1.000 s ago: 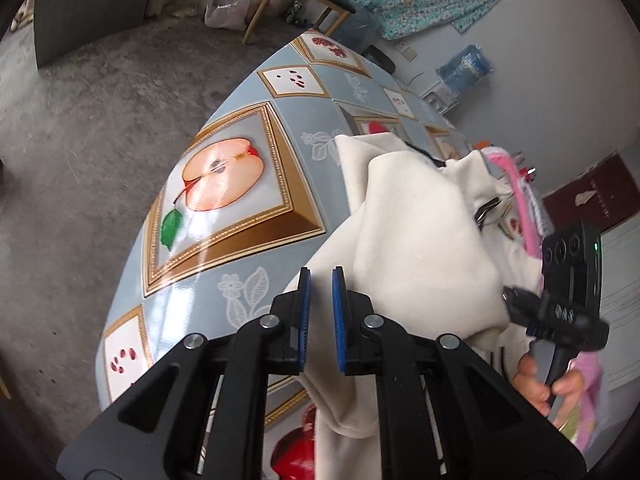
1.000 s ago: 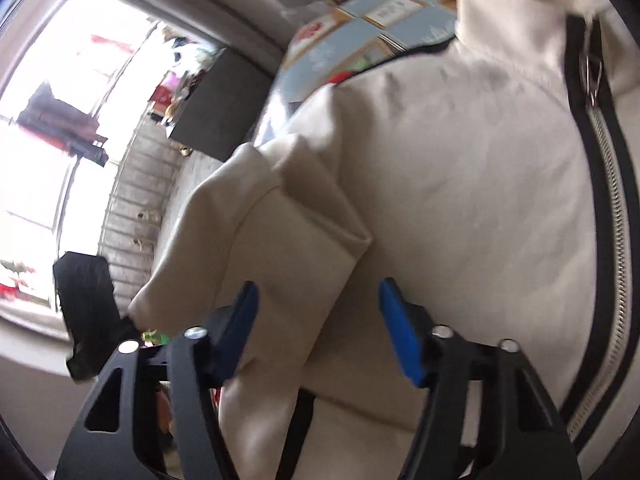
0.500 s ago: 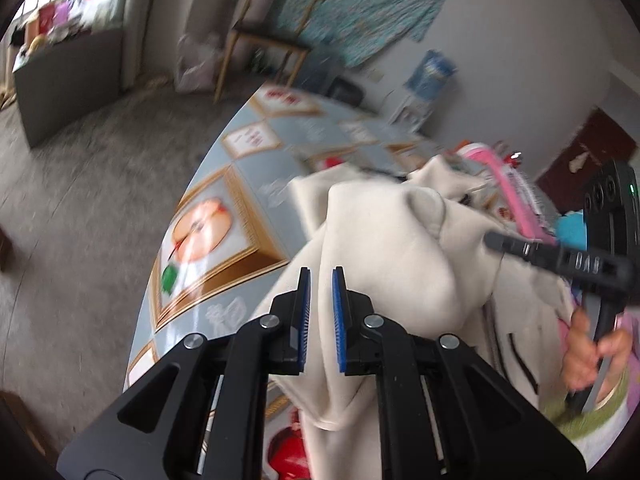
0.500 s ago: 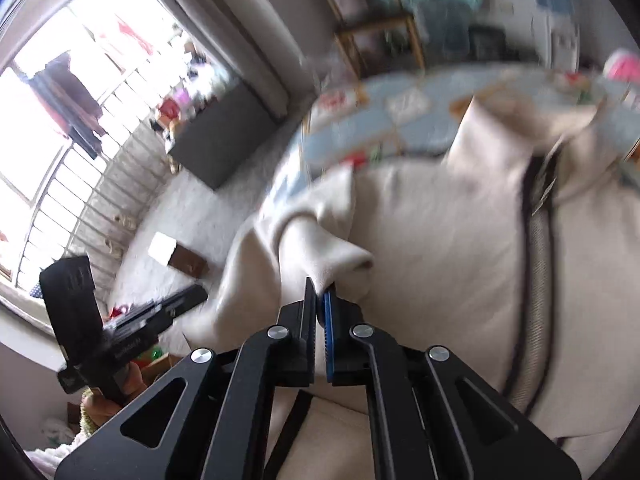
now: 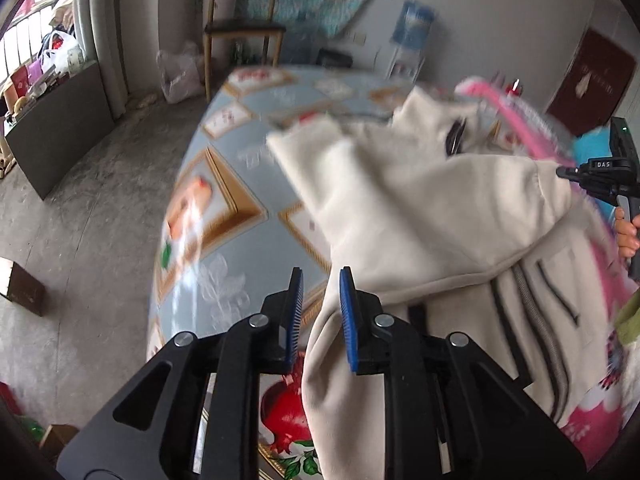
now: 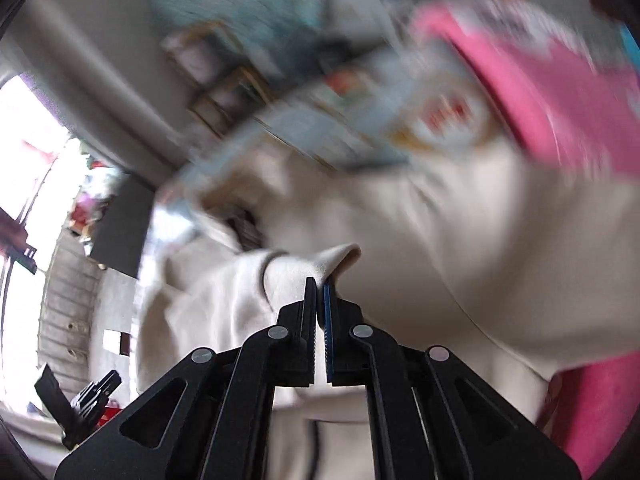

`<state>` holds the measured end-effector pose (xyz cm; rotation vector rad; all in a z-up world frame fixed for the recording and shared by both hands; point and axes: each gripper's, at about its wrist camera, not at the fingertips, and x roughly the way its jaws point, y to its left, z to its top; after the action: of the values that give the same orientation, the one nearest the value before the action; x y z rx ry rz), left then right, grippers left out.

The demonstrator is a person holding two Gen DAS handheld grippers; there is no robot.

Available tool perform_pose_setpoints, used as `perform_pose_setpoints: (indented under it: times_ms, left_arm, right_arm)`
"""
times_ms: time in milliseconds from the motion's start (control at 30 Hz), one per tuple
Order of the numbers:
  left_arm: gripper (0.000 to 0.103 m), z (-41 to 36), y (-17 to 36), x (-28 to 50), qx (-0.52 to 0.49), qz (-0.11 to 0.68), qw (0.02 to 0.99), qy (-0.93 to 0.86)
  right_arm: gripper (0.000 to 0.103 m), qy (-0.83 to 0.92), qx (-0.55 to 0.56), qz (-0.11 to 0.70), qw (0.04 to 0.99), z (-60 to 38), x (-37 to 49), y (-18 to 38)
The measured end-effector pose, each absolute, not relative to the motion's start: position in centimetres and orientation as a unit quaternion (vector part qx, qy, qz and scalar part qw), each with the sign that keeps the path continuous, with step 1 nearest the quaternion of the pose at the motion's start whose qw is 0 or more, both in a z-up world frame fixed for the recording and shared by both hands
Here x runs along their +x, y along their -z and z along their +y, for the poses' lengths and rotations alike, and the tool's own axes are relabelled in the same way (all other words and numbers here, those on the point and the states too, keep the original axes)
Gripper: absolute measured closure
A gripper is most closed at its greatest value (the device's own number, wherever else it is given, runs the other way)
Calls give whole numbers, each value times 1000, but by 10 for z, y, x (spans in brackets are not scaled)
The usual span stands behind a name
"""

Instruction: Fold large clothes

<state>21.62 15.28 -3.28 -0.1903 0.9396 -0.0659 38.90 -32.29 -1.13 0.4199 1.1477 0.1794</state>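
Note:
A cream zip jacket [image 5: 420, 208] lies bunched on a table with a fruit-print cloth [image 5: 224, 208], and one part hangs over the near edge. My left gripper [image 5: 319, 276] hovers at that edge with its jaws opening. The hanging cloth brushes its right finger [image 5: 347, 312] and the pads press on nothing. My right gripper [image 6: 319, 280] is shut on a fold of the jacket [image 6: 460, 232] and holds it lifted above the rest of the garment. In the left wrist view the right tool [image 5: 600, 176] shows at the far right edge, in a hand.
A pink item [image 5: 516, 108] lies at the far right of the table behind the jacket. A wooden chair [image 5: 240, 32], a water bottle [image 5: 412, 24] and a dark cabinet [image 5: 60, 120] stand beyond. A small box [image 5: 22, 288] sits on the concrete floor at left.
My right gripper went from open around a jacket fold to shut on it, then swept it up and across the garment. My left gripper rose and its jaws parted.

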Motion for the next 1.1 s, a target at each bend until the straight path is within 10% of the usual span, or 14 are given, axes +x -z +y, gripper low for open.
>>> perform_pose_setpoints:
  times_ms: [233,400,500,767,1100]
  left_arm:
    - [85,142,52,219,-58,477,877,20]
    - [79,136,52,219,-28,477,878,8]
    - [77,136,53,215,-21,478,878,3]
    - [73,151,56,212,-59,481,875,13]
    - [75,205,48,289,-248,467,848,51]
  right_arm:
    - [67,-74,202,570,793,-337,390,46]
    - [67,-74,141,580,799,-322,400,57]
    - [97,-84,76,583,804,-301,401,54]
    - [98,-106,94,487,862,-305,384,-25]
    - [98,-67,107,553,824,-319,390,51]
